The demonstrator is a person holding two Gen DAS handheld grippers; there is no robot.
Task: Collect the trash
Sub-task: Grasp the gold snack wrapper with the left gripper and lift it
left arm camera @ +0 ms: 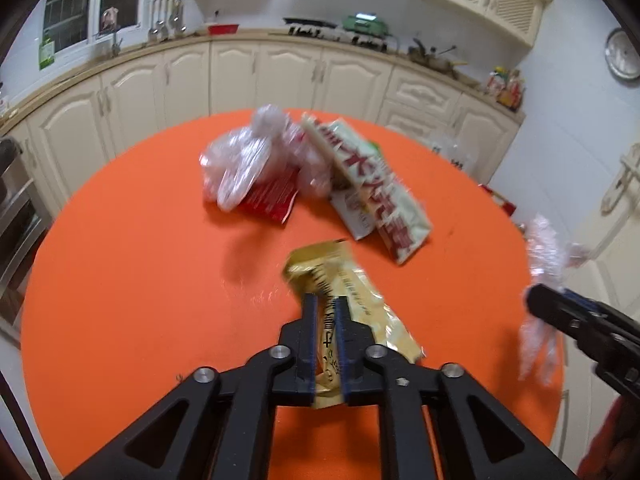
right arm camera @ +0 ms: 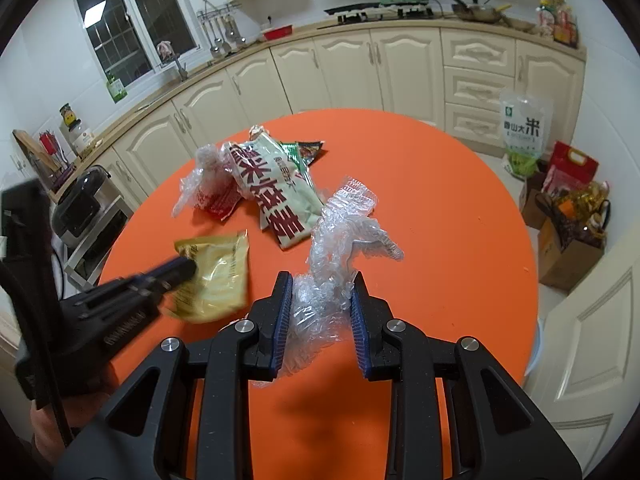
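The left gripper [left arm camera: 325, 302] is clamped on a gold wrapper [left arm camera: 352, 280] with blurred print, the right gripper [right arm camera: 322, 280] pinches crumpled clear film [right arm camera: 340, 240], both over the orange table [left arm camera: 120, 280], where a white bag [right arm camera: 276, 196] with large red characters lies.

Indoor light is even and fairly bright; a ceiling lamp mirrors in the dark window [right arm camera: 96, 12] at ten o'clock. Both fisheye views bend the cabinets and darken to black corners. Soft shadows lie on the orange tabletop [left arm camera: 120, 280], with faint glare near its middle. The left-wrist view is motion-blurred throughout; the right-wrist view is sharper, blurred only at nine o'clock.
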